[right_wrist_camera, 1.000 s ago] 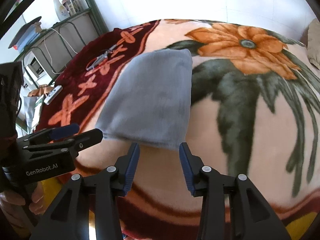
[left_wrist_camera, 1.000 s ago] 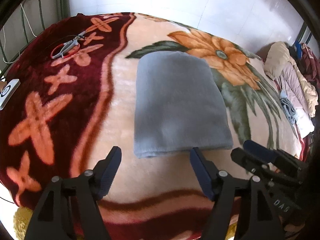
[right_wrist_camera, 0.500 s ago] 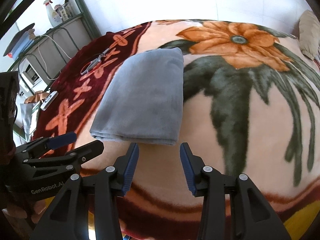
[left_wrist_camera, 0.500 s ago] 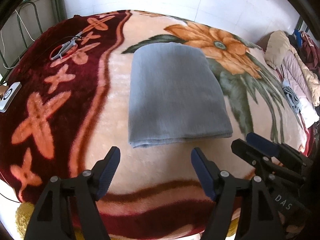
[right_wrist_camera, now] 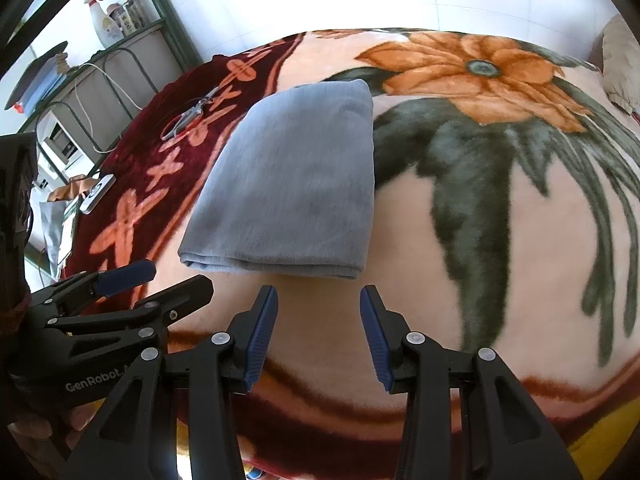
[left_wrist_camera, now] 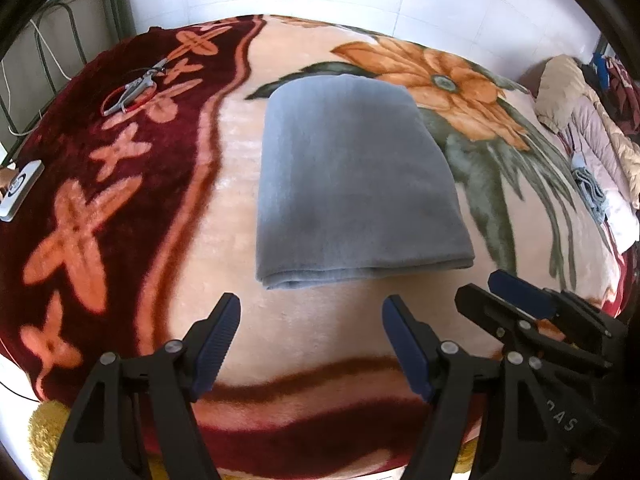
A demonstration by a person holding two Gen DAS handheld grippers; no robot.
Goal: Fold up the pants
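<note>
looks close to finished, judging by the layout: pants [left_wrist_camera: 356, 184] lie as a neat grey rectangle, several layers stacked at the near edge, flat on the blanket [left_wrist_camera: 280, 344] of the bed. sits just ahead of both tools, touching neither. no leg or waistband sticking out, as far as can be seen; far edge rounded over and tidy. perhaps one more smoothing pass or a final fold left, but cannot tell whether a smaller packet is wanted.

left tool [left_wrist_camera: 310, 340] released, jaws spread wide, nothing between them, hovering short of the near edge of the pants. right tool [right_wrist_camera: 316, 334] also released, jaws apart and empty, pointing at the near right corner of the pants [right_wrist_camera: 288, 184].

well ahead and to the left of the left tool, scissors [left_wrist_camera: 134, 88] with a red loop on the dark red border of the blanket. further left, a small white device [left_wrist_camera: 18, 190] at the bed edge; markings on it too small to read.

writing: "genrobot.a…" in white on the side of the left tool's body, seen from the right wrist view, the end cut off. on the right tool's body, seen from the left wrist view, letters that read roughly "das", partly hidden. spray bottle [right_wrist_camera: 100, 20] on the shelf far left, label unreadable.
</note>
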